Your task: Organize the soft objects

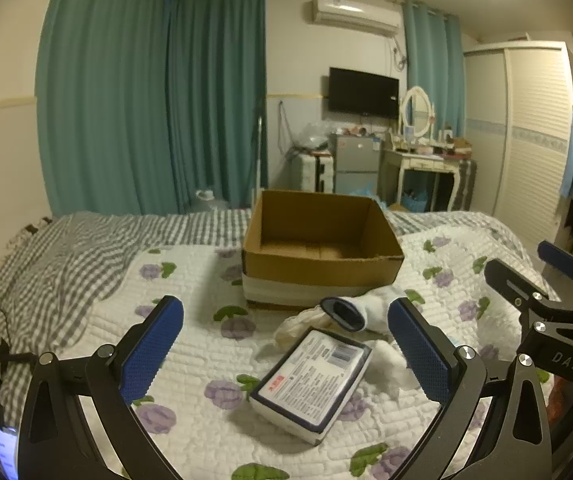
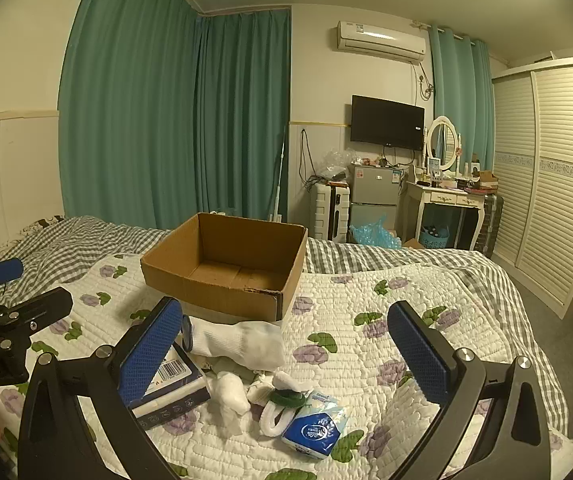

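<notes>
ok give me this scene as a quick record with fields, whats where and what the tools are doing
surface: quilt on a bed
box: open cardboard, looks empty inside
sock: white, lying in front of the box
tissue pack: blue, nearest the right tool
flat pack: printed label up, between the left tool's fingers in view
left tool: open, holding nothing
right tool: open, holding nothing
progress: nothing in the box yet

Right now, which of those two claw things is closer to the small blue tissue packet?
The right. The blue tissue packet lies just below the open right gripper, between its fingers. The left gripper hovers over the flat wipes pack farther left; the packet isn't visible in its view.
</notes>
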The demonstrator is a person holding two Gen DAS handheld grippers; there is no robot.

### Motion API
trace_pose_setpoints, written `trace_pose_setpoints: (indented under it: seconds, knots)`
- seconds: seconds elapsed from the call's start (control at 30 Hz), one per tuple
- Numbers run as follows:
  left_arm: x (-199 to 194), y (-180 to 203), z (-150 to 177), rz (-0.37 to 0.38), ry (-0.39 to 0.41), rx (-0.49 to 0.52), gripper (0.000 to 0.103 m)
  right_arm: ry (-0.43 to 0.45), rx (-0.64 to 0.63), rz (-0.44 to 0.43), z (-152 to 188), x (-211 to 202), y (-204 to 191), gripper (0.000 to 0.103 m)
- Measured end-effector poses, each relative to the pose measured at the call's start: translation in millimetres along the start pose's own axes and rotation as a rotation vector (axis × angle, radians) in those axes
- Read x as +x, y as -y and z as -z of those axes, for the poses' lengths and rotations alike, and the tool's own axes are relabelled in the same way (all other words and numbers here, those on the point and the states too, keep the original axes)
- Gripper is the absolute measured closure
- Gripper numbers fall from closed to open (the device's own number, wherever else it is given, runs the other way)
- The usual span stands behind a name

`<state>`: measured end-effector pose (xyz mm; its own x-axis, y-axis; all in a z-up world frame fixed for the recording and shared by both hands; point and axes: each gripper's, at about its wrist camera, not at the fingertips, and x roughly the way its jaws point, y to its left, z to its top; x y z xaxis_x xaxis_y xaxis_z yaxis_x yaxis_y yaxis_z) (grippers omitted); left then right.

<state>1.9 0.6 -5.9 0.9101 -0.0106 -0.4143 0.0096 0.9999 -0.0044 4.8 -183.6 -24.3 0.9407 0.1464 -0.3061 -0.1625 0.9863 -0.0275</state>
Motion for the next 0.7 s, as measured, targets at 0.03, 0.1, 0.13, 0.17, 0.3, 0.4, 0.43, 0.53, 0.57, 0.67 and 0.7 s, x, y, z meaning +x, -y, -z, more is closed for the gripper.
trace_pose_setpoints:
  seconds: [0.03, 0.1, 0.13, 0.17, 0.3, 0.4, 0.43, 0.53, 0.57, 0.67, 0.7]
  knots:
    - [0.6, 0.0, 0.6, -0.003, -0.003, 0.001, 0.0, -0.001, 0.0, 0.0, 0.6, 0.3, 0.2, 0.0]
    - [0.7, -0.2, 1.0, -0.005, -0.006, 0.0, 0.0, 0.0, 0.0, 0.0, 0.8, 0.3, 0.3, 0.0]
    - [0.2, -0.9, 0.7, -0.003, -0.006, -0.002, 0.0, 0.0, 0.0, 0.0, 0.9, 0.4, 0.4, 0.0]
    - [0.3, -0.6, 0.6, -0.005, -0.006, -0.001, 0.0, -0.001, 0.001, 0.0, 0.8, 0.5, 0.6, 0.0]
    - [-0.1, -0.6, 1.1, -0.005, -0.006, -0.003, 0.0, -0.006, 0.003, 0.001, 2.6, 1.3, 1.1, 0.0]
    - [0.9, -0.2, 1.4, -0.003, -0.008, -0.004, 0.0, -0.012, 0.002, 0.001, 4.5, 3.7, 1.1, 0.0]
    - [0.9, 0.0, 1.6, -0.005, -0.008, -0.004, 0.0, -0.013, 0.002, 0.002, 4.9, 3.9, 1.2, 0.0]
    - [1.0, -0.5, 1.7, -0.004, -0.007, -0.005, 0.0, -0.017, 0.001, 0.003, 4.6, 5.2, 1.0, 0.0]
    - [1.1, -0.5, 1.6, -0.004, -0.007, -0.005, 0.0, -0.018, 0.001, 0.004, 4.6, 5.3, 1.2, 0.0]
    - [0.9, -0.3, 1.7, -0.005, -0.007, -0.005, 0.0, -0.019, 0.003, 0.003, 4.9, 5.6, 1.5, 0.0]
    - [1.3, -0.4, 1.6, -0.005, -0.007, -0.005, 0.0, -0.019, 0.004, 0.002, 5.2, 5.8, 1.8, 0.0]
